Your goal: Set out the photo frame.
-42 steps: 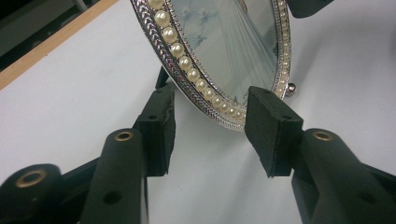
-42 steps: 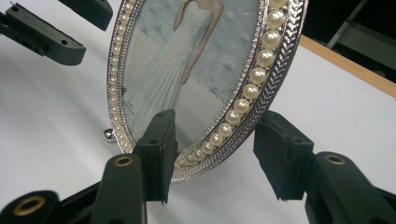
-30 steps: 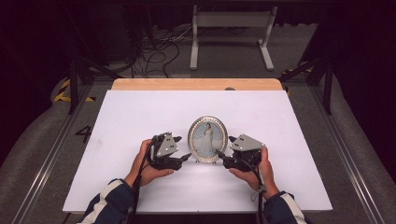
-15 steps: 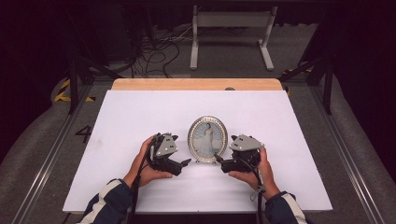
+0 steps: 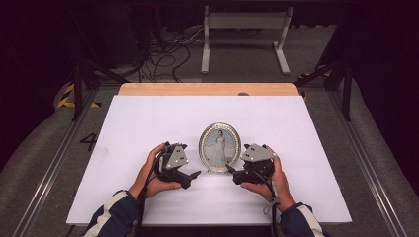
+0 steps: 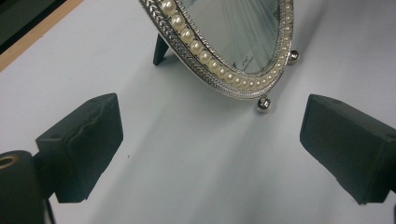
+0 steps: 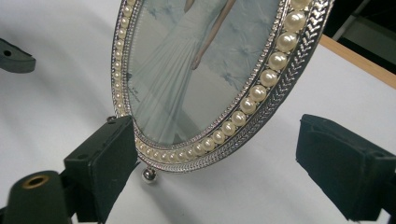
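Note:
An oval silver picture frame (image 5: 220, 147) with a pearl rim stands upright on the white table top (image 5: 148, 118), showing a figure in a long pale gown. My left gripper (image 5: 191, 175) sits just left of it, open, its jaws having just been opening. In the left gripper view the frame (image 6: 219, 74) and its ball foot (image 6: 263, 105) lie beyond the gripper (image 6: 210, 135), with nothing between the jaws. My right gripper (image 5: 231, 171) sits just right of the frame, also open and just widened. In the right gripper view the frame's lower rim (image 7: 261, 107) hangs between the spread jaws of the gripper (image 7: 217, 144), close to the left one.
A wooden strip (image 5: 207, 89) borders the table's far edge. Beyond it, a metal stand (image 5: 244, 37) and loose cables (image 5: 163, 54) lie on the floor. Metal rails (image 5: 59, 158) run along both sides of the table.
The jaw tips that met the frame's lower sides a second ago now stand off it. The frame has stayed upright in place, and both hands have hardly shifted.

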Demonstrator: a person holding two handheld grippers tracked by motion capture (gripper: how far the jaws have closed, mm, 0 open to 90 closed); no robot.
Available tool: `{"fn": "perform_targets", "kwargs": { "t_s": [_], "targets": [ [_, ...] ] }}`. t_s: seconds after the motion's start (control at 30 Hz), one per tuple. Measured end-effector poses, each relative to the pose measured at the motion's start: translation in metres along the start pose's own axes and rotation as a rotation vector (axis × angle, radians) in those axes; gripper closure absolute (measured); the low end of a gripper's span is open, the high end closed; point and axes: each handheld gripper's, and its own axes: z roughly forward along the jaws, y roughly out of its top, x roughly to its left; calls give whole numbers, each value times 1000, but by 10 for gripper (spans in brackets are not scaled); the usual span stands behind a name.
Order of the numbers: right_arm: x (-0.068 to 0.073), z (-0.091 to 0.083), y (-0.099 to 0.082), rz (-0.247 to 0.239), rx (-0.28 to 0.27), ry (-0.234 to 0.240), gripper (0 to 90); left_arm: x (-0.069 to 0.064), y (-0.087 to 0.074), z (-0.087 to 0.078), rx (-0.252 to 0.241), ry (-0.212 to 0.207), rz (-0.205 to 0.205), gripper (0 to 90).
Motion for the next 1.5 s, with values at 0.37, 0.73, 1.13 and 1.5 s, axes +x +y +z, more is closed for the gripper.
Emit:
{"fn": "perform_targets", "kwargs": {
  "t_s": [0.37,0.73,1.13,1.5],
  "targets": [
    [-8,-8,-14,18,24,-32,132,0,-10,-14,14,34,7,66],
    [-11,-15,-25,-18,45,-68,134,5,-25,-34,0,95,-23,70],
    [-13,-22,-32,-17,45,-82,136,1,-36,-38,28,116,-15,78],
    [-14,-26,-39,-30,64,-91,132,-2,-42,-42,40,113,-11,81]
  ]
}}
